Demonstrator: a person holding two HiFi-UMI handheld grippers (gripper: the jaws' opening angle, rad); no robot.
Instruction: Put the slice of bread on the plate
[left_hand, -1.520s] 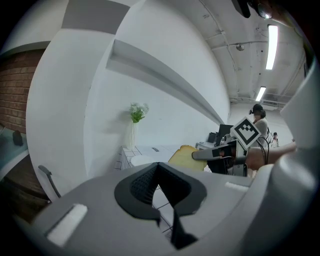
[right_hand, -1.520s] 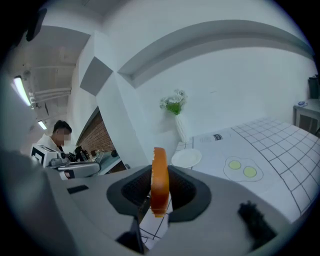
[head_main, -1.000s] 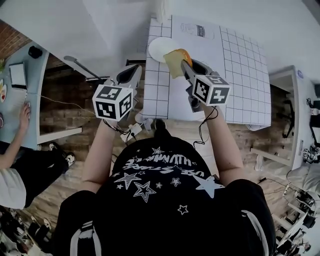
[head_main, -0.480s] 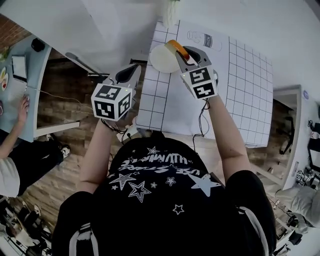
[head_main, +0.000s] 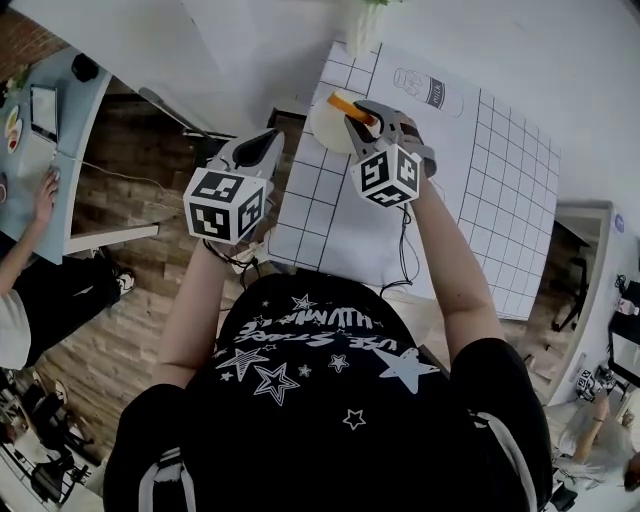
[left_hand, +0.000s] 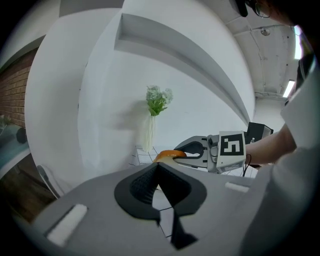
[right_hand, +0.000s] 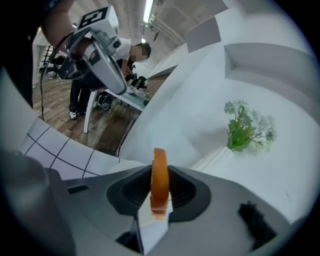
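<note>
The slice of bread (head_main: 343, 104), with an orange crust, is held edge-on between the jaws of my right gripper (head_main: 352, 110), just over the white plate (head_main: 320, 132) at the far left corner of the gridded table. In the right gripper view the bread (right_hand: 160, 175) stands as a thin upright strip with a pad on each side. My left gripper (head_main: 263, 142) hangs off the table's left edge, jaws together with nothing between them. The left gripper view shows the bread (left_hand: 166, 154) and the right gripper (left_hand: 207, 151) beyond its own shut tips (left_hand: 157, 167).
A white vase with green flowers (head_main: 362, 22) stands at the table's far edge just behind the plate. The white gridded table (head_main: 480, 180) stretches to the right. Another person sits at a desk (head_main: 40, 190) at the left. White walls rise behind the table.
My right gripper has carried the bread forward and left, onto the spot over the plate, and rolled so the slice shows its edge instead of its face. The left gripper has barely shifted.
</note>
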